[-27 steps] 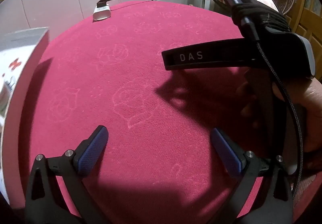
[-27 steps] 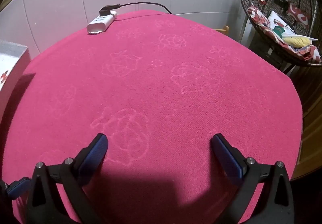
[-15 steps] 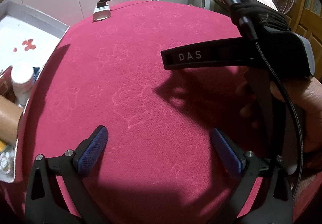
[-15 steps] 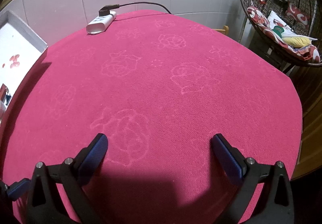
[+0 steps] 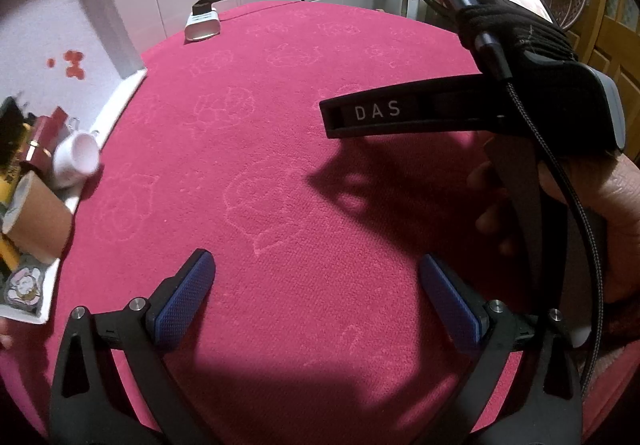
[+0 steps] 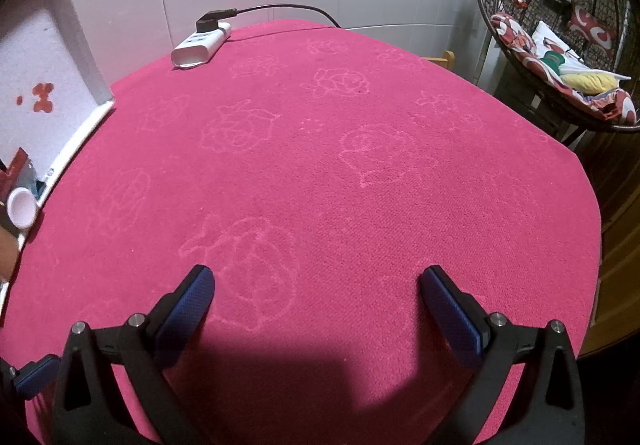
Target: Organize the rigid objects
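A white cardboard box (image 5: 68, 25) is tipped up at the table's left edge, its open side toward the table. A white bottle (image 5: 78, 161), a brown cardboard tube (image 5: 38, 219), red and yellow items and a round badge (image 5: 24, 285) spill at its mouth. The box (image 6: 48, 57) and the bottle (image 6: 22, 209) also show in the right wrist view. My left gripper (image 5: 318, 295) is open and empty above the cloth. My right gripper (image 6: 318, 305) is open and empty; its body shows in the left wrist view (image 5: 460, 113), to the right.
A round table with a pink embossed cloth (image 6: 340, 185). A white power strip (image 6: 200, 45) with a black cable lies at the far edge by the tiled wall. A wicker hanging chair (image 6: 560, 45) with cushions stands beyond the table's right side.
The white box at the left has been tipped up further and its contents have slid toward the table. Both grippers have stayed still and open.
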Tool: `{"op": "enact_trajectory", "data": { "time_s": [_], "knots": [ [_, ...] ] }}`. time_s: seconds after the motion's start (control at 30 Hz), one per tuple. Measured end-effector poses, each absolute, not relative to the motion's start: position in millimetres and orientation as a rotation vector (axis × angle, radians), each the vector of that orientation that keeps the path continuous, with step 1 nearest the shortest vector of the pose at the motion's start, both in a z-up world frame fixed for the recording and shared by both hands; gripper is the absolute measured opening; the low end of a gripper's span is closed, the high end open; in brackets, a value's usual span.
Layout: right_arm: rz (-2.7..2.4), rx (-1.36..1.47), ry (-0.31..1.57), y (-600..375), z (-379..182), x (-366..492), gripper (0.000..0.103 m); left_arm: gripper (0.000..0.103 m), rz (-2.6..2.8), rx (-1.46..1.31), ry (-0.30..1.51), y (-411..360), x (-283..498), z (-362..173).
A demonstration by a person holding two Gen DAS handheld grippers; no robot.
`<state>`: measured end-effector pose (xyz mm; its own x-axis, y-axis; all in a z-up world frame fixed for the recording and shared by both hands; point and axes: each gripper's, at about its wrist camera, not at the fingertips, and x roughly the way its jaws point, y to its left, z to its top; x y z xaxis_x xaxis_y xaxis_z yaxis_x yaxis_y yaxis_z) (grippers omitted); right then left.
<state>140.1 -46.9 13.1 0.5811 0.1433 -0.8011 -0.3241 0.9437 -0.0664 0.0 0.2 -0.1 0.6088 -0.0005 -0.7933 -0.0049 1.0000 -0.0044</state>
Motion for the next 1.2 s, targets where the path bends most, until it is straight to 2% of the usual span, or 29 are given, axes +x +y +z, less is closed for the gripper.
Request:
{"op": "enact_trajectory", "data": {
  "time_s": [1.2],
  "knots": [
    [0.276, -0.213, 0.912, -47.1, 13.3, 140.8, 0.103, 0.103, 0.003, -0.005, 0.916, -0.3, 1.2, 0.5]
  ]
}}
